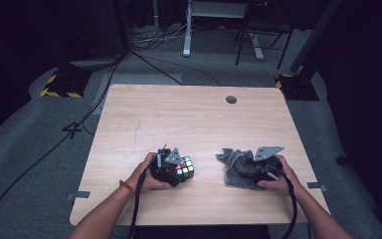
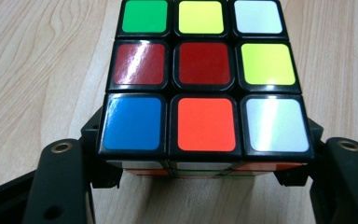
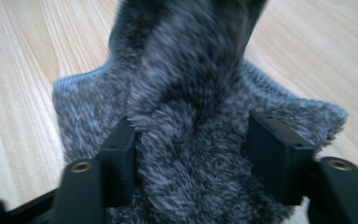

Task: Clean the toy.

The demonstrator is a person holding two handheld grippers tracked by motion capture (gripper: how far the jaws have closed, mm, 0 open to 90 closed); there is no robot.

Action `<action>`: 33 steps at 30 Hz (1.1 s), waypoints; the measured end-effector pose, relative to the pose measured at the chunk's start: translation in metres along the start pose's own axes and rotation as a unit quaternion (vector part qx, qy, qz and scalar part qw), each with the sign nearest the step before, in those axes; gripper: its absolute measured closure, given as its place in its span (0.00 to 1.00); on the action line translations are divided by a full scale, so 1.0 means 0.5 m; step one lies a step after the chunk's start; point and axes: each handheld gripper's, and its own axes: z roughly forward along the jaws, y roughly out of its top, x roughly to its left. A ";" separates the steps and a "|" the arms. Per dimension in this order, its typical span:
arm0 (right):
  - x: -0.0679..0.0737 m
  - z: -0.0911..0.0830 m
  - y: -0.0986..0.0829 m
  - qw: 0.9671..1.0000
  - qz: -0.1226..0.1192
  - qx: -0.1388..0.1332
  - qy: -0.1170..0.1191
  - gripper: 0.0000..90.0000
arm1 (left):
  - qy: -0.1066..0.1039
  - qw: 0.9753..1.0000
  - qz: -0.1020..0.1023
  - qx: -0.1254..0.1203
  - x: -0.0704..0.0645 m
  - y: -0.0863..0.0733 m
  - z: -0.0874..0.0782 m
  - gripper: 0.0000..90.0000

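Observation:
A colour-tiled puzzle cube (image 1: 184, 167) rests on the wooden table (image 1: 189, 119) near its front left. My left gripper (image 1: 171, 169) is shut on the cube (image 2: 204, 79), with its black jaws pressed against the cube's two lower sides. To the right lies a fuzzy grey cloth (image 1: 238, 167), bunched up. My right gripper (image 1: 258, 167) is shut on a raised fold of the cloth (image 3: 191, 116), which bulges between its jaws. A hand holds each gripper from the front edge.
A round cable hole (image 1: 231, 99) sits near the table's far edge. Cables trail from both grippers over the front edge. On the floor behind are yellow-black marked bases (image 1: 62, 87), cords and desk legs.

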 end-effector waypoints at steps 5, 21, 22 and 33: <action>0.005 0.008 0.001 1.000 -0.004 0.004 0.000 0.75 | -0.006 1.000 0.016 0.005 -0.010 0.012 0.005 0.37; 0.084 -0.048 0.105 0.989 -0.056 -0.117 0.064 0.86 | -0.027 0.997 0.071 0.004 -0.061 0.087 0.036 0.37; 0.090 -0.049 0.113 0.988 -0.058 -0.122 0.074 0.86 | -0.028 0.997 0.072 0.005 -0.062 0.089 0.037 0.37; 0.144 -0.014 0.163 0.985 -0.092 -0.106 0.102 0.85 | -0.020 0.996 0.089 0.003 -0.075 0.122 0.045 0.38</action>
